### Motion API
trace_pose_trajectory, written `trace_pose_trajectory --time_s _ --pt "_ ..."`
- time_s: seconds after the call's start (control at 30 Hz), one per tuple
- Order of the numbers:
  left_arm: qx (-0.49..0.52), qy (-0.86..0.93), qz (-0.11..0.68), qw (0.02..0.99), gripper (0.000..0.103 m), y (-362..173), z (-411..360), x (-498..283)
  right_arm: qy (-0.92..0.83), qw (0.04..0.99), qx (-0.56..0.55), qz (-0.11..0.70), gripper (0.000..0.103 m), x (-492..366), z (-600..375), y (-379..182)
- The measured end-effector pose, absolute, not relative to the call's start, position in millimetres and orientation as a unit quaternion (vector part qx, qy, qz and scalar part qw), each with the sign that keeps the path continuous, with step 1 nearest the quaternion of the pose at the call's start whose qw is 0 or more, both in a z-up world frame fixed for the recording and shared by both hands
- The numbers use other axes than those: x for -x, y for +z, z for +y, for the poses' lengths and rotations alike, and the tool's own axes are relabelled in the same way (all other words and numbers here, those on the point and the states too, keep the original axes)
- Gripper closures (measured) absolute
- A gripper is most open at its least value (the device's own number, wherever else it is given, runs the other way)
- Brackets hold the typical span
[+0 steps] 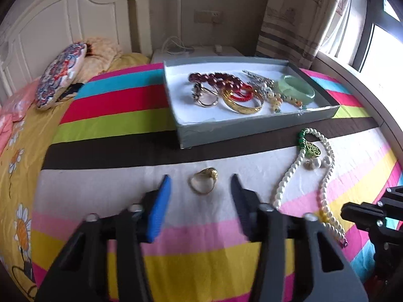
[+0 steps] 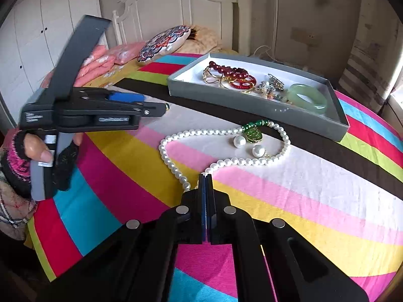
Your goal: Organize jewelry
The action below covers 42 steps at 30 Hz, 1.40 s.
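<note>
A gold ring (image 1: pixel 203 180) lies on the striped bedspread between the open fingers of my left gripper (image 1: pixel 201 180), untouched. A grey box (image 1: pixel 257 123) behind it holds red beads (image 1: pixel 219 77), gold bangles (image 1: pixel 241 103), rings and a green jade bangle (image 1: pixel 298 89). A pearl necklace (image 1: pixel 325 176) with a green pendant (image 1: pixel 312 149) and two pearl earrings lies to the right. In the right wrist view my right gripper (image 2: pixel 206 176) is shut with its tips at the pearl necklace (image 2: pixel 226 161); whether a strand is pinched is unclear. The left gripper (image 2: pixel 151 107) shows at left, the box (image 2: pixel 252 105) beyond.
The striped bedspread (image 1: pixel 126 115) covers the bed. A patterned pillow (image 1: pixel 60 75) and pink bedding lie by the white headboard (image 1: pixel 63 20) at far left. A curtain and window (image 1: pixel 377 37) stand at right, a white nightstand (image 1: pixel 191 50) behind the box.
</note>
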State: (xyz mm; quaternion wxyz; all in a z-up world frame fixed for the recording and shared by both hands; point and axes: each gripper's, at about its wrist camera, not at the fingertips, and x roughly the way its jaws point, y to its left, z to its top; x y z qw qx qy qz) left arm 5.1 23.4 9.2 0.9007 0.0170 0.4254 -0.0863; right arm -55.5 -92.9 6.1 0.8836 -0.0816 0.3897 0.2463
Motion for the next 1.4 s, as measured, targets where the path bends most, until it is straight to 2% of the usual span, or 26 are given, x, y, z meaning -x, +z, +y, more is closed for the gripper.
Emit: trace_pose_trajectory --time_s 0.07,0.1,0.2,0.23,0.27,0.3,0.33,0.6,0.7,0.77,0.8,0.9,0.97,1.17,1.4 --pt "-0.025 -0.088 0.424 0.901 0.069 7.8 19.2 -8.5 0.252 0.884 0.074 0.388 0.1 55.0 -95.6 7.3" --pt "-0.03 -0.094 0.423 0.901 0.082 7.5 17.4 -7.9 0.251 0.886 0.066 0.385 0.1 54.4 -98.0 8.5" --pt "-0.043 -0.111 0.421 0.899 0.082 6.0 12.5 -2.0 0.255 0.884 0.057 0.388 0.094 53.4 -103.6 11.0" --pt "-0.044 -0.113 0.421 0.899 0.082 5.5 11.4 -1.3 0.259 0.884 0.06 0.384 0.079 55.0 -103.8 12.7" --pt "-0.044 -0.115 0.42 0.899 0.082 5.5 11.8 0.6 0.262 0.885 0.063 0.379 0.071 56.4 -103.2 14.2" --pt "-0.042 -0.115 0.42 0.899 0.082 5.1 12.7 1.4 0.266 0.886 0.067 0.373 0.058 58.1 -101.7 16.3" --pt "-0.041 -0.114 0.419 0.9 0.082 5.5 13.7 3.1 0.268 0.885 0.069 0.374 0.055 57.9 -100.0 16.2" --pt "-0.011 -0.102 0.392 0.914 0.082 24.8 30.7 30.7 0.261 0.859 0.129 0.421 0.056 46.2 -71.3 -4.1" --pt "-0.001 -0.099 0.383 0.918 0.082 30.8 35.8 41.8 0.263 0.86 0.154 0.409 0.088 48.6 -61.6 -2.5" --pt "0.005 -0.097 0.379 0.92 0.082 33.3 39.7 48.3 0.273 0.862 0.152 0.4 0.089 53.6 -62.3 -2.0" --pt "0.007 -0.096 0.377 0.921 0.082 34.3 41.8 50.3 0.274 0.872 0.136 0.382 0.096 58.2 -67.3 3.1" --pt "0.011 -0.091 0.372 0.924 0.082 36.5 46.6 56.1 0.255 0.891 0.121 0.356 0.096 64.2 -80.1 13.6" --pt "0.014 -0.091 0.369 0.925 0.082 38.1 48.1 58.5 0.233 0.899 0.153 0.337 0.096 70.0 -81.6 19.4" --pt "0.016 -0.094 0.363 0.927 0.082 41.1 47.3 62.2 0.22 0.911 0.135 0.322 0.096 70.0 -92.2 32.8" --pt "0.013 -0.095 0.357 0.929 0.082 46.1 46.8 65.9 0.216 0.928 0.145 0.267 0.096 69.7 -93.1 73.3"
